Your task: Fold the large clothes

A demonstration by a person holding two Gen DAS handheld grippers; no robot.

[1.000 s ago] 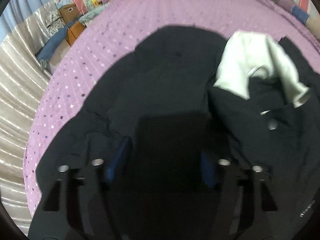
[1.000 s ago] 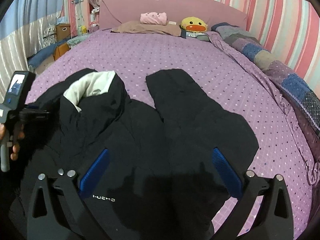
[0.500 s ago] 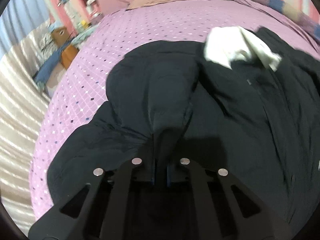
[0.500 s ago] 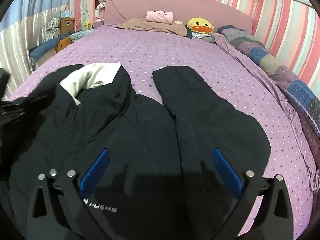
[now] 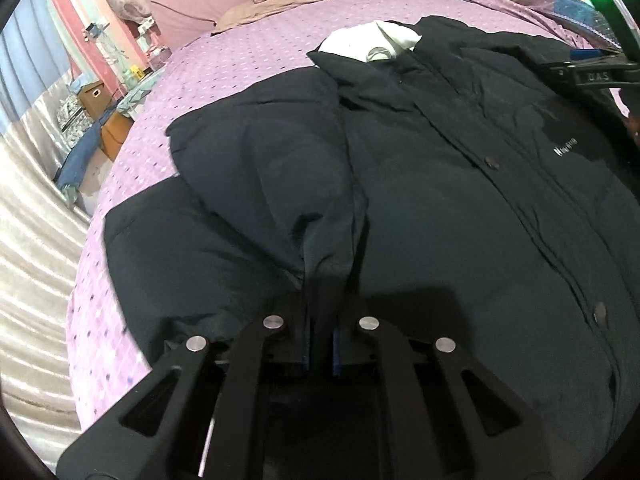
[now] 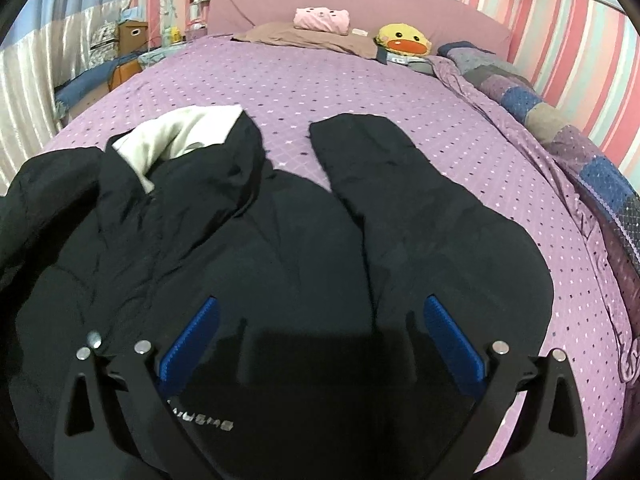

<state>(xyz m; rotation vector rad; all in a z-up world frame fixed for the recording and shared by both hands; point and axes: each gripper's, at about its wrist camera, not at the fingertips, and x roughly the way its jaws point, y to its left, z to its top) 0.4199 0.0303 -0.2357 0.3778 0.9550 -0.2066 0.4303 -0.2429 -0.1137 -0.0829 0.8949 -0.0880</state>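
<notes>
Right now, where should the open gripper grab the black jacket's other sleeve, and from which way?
Probably at the sleeve cuff end, the rounded tip lying flat on the purple bedspread, far from the right gripper. That end is free and narrow enough to sit between the open jaws. Come down from above with a finger on each side of it, then fold it across the jacket body.

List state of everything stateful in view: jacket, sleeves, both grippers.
black jacket: spread front-up on the bed, not folded, white lining showing at the collar
right sleeve: lying flat, angled out from the body
left gripper: shut on a pinch of jacket fabric
right gripper: open over the jacket, holding nothing
</notes>
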